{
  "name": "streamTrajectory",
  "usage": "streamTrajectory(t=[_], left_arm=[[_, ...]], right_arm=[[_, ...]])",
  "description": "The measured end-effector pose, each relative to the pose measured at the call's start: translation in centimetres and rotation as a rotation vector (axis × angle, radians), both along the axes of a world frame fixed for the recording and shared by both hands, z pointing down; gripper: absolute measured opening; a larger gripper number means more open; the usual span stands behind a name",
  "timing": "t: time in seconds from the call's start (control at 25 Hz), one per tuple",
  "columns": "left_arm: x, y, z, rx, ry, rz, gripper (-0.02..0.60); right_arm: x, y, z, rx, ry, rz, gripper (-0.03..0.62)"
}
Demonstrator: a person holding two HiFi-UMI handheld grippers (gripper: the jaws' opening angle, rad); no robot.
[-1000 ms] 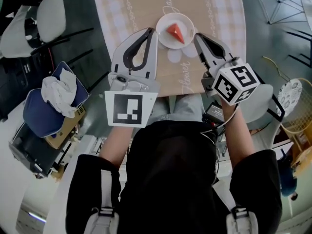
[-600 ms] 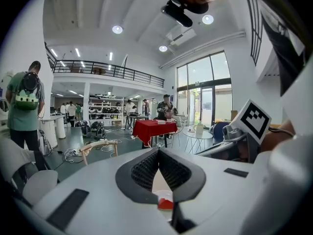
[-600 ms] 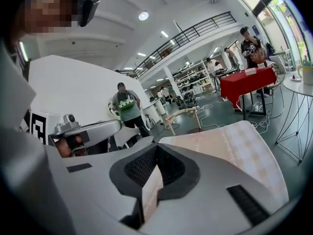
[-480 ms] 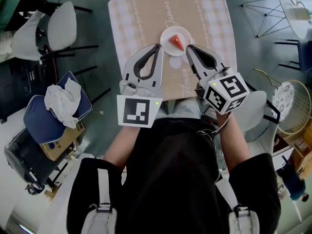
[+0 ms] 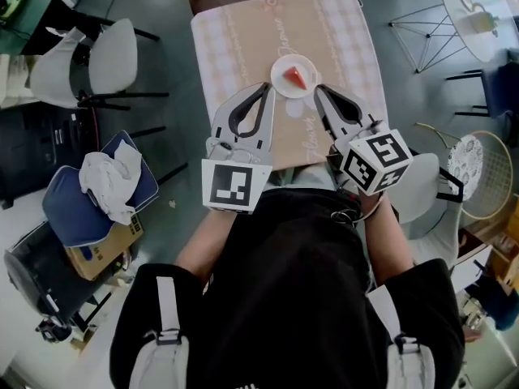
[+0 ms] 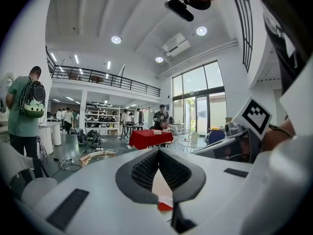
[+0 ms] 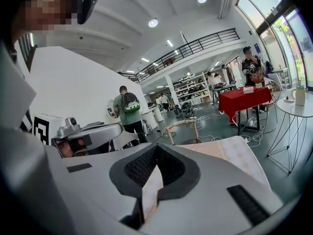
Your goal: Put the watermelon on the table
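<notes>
Since the red wedge-shaped watermelon slice (image 5: 297, 77) is seen lying on the small white plate (image 5: 278, 86) on the beige-clothed table (image 5: 243, 39), the task is judged complete; the left gripper (image 5: 266, 87) and right gripper (image 5: 318, 88) are held closed, empty.

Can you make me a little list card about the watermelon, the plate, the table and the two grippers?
watermelon: red slice, lying on the plate
plate: white, round, on the table
table: covered with a beige checked cloth
left gripper: shut, holding nothing, at the plate's left
right gripper: shut, holding nothing, at the plate's right
</notes>
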State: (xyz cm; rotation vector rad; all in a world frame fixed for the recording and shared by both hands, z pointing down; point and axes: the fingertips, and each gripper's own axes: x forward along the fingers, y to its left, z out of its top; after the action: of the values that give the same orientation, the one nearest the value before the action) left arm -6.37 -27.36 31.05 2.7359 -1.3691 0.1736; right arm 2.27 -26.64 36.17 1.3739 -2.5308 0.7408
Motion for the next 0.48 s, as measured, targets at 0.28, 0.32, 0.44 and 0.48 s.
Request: streamTrajectory(t=[0.28, 0.32, 0.44, 0.48], left_arm=[[-0.6, 2.5, -0.5, -0.018, -0.013, 0.012, 0.007], [-0.5, 2.6, -0.7, -0.018, -0.019, 0.017, 0.008], [-0.2, 3.0, -1.5, -0.002, -0.024, 0.025, 0.008], [-0.2, 3.0, -1.7, -0.001, -0.03, 0.027, 0.008]], right_arm=[[-1.3, 2.6, -1.9, 0.026, -0.009, -0.017, 0.014], [-1.4, 2.6, -2.3, 0.036, -0.005, -0.019, 0.014], [-1.5, 2.7, -3.5, 0.064, 0.0, -0.019, 0.014], [-1.6, 2.6, -3.7, 0.072, -0.001, -0.021, 0.014]])
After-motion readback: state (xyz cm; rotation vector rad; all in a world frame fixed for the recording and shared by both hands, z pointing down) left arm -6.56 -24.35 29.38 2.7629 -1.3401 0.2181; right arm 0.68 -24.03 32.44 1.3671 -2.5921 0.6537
